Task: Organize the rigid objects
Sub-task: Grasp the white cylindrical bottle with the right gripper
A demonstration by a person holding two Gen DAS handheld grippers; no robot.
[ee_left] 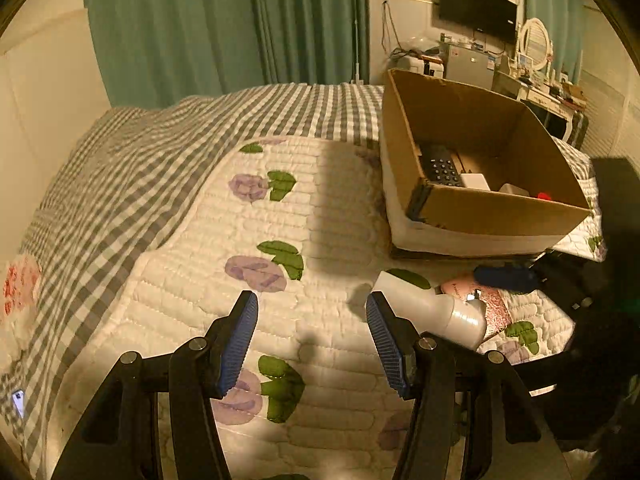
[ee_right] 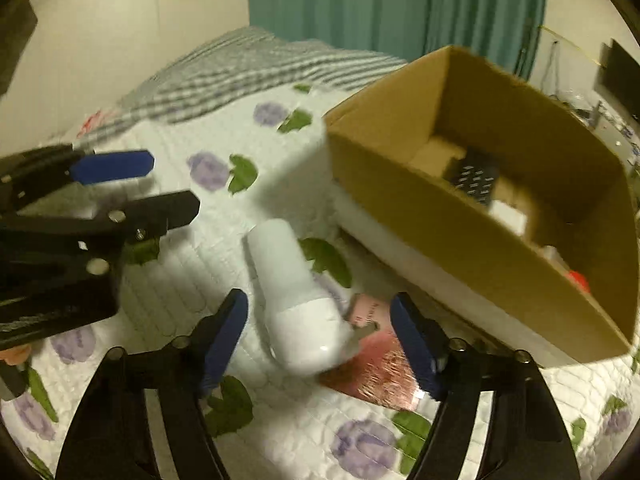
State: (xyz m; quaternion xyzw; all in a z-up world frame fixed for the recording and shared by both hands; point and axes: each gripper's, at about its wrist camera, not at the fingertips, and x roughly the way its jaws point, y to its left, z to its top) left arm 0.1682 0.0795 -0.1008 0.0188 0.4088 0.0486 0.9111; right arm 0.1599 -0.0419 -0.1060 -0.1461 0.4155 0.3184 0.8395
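Observation:
A white bottle (ee_right: 298,296) lies on its side on the quilted floral bedspread (ee_right: 192,280), partly over a pink shiny packet (ee_right: 380,364). My right gripper (ee_right: 320,316) is open with the bottle's cap end between its fingers, not clamped. In the left wrist view the bottle (ee_left: 432,308) and packet (ee_left: 496,304) lie just right of my left gripper (ee_left: 312,312), which is open and empty. The left gripper also shows in the right wrist view (ee_right: 132,184). A cardboard box (ee_left: 500,204) holds a black remote (ee_left: 440,166), white items and something red.
The box (ee_right: 460,248) stands on the bed to the right. A grey checked blanket (ee_left: 132,160) lies beyond the quilt. Green curtains (ee_left: 224,24) hang behind. A TV and cluttered desk (ee_left: 532,84) are far right.

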